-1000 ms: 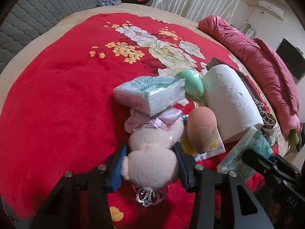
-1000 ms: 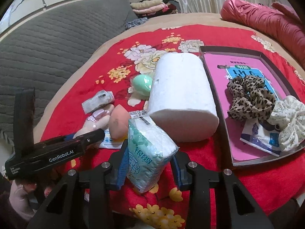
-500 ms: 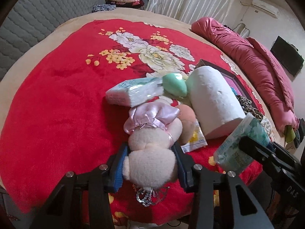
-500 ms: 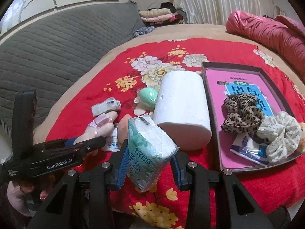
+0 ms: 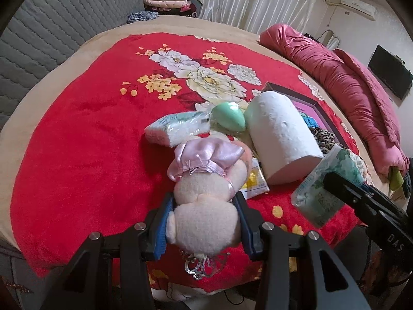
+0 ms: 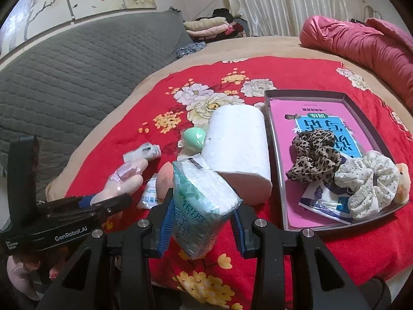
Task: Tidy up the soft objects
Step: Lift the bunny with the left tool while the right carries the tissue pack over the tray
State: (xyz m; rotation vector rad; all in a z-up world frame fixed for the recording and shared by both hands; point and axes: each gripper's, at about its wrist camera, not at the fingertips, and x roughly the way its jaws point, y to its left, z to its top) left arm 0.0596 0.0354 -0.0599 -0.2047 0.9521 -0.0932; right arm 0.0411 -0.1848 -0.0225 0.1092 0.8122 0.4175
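My left gripper (image 5: 204,222) is shut on a pale pink plush doll (image 5: 206,193) with a satin dress, held above the red floral blanket (image 5: 90,134); the doll also shows in the right wrist view (image 6: 121,183). My right gripper (image 6: 201,219) is shut on a green tissue pack (image 6: 201,201), lifted off the blanket; the pack also shows at the right of the left wrist view (image 5: 325,188). A dark tray (image 6: 304,94) with a pink lining holds a leopard scrunchie (image 6: 312,155) and a white floral scrunchie (image 6: 371,183).
On the blanket lie a white paper roll (image 6: 240,149), a green egg-shaped sponge (image 5: 229,116), a peach sponge (image 6: 165,180), a second tissue pack (image 5: 178,129) and a small sachet (image 5: 254,183). A rolled pink quilt (image 5: 348,82) lies at the right. Folded clothes (image 6: 209,25) sit behind.
Both grippers have risen and drawn back from the blanket, carrying the doll and the green tissue pack upward. The objects on the blanket have stayed put.
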